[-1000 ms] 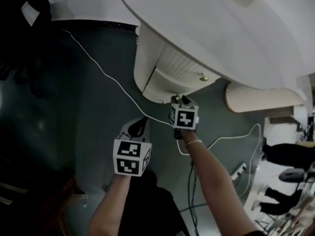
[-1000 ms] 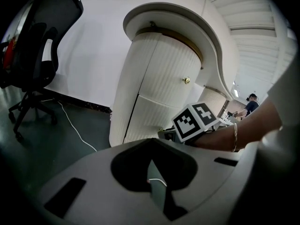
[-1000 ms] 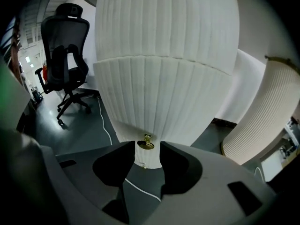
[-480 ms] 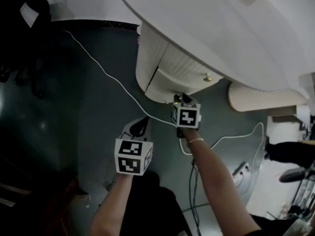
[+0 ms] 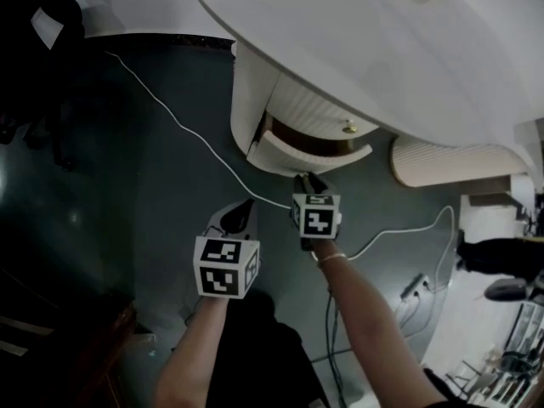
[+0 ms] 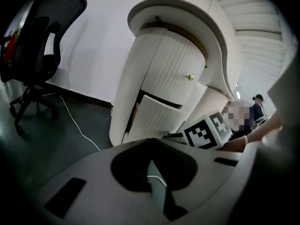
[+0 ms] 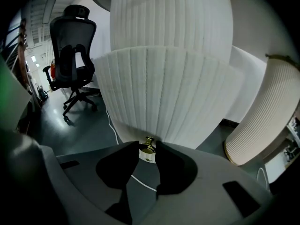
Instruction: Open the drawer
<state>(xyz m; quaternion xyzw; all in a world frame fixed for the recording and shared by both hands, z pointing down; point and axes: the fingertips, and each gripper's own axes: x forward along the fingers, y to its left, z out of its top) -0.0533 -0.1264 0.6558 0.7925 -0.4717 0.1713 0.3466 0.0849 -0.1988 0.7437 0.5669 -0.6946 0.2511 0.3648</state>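
A white ribbed cabinet (image 5: 255,100) stands under a white tabletop (image 5: 382,41). Its lower drawer (image 5: 310,155) is pulled partly out, showing a dark brown gap behind its front. In the right gripper view the drawer front (image 7: 164,93) fills the middle, and my right gripper (image 7: 147,150) is shut on the drawer's brass knob (image 7: 149,141), its jaws having just been closing. The right gripper (image 5: 308,179) sits at the drawer's lower edge. My left gripper (image 5: 238,219) hangs to the left over the floor, shut and holding nothing; it sees the drawer (image 6: 154,116) from the side.
The upper drawer has its own brass knob (image 5: 348,128). A white cable (image 5: 187,134) runs across the dark floor. A second ribbed cabinet (image 5: 450,164) stands to the right, a black office chair (image 7: 75,55) to the left. A person (image 5: 501,257) is at the far right.
The lower drawer has slid out of the cabinet, opening a dark gap. My right gripper has closed on the knob and drawn back toward me. The left gripper has stayed put.
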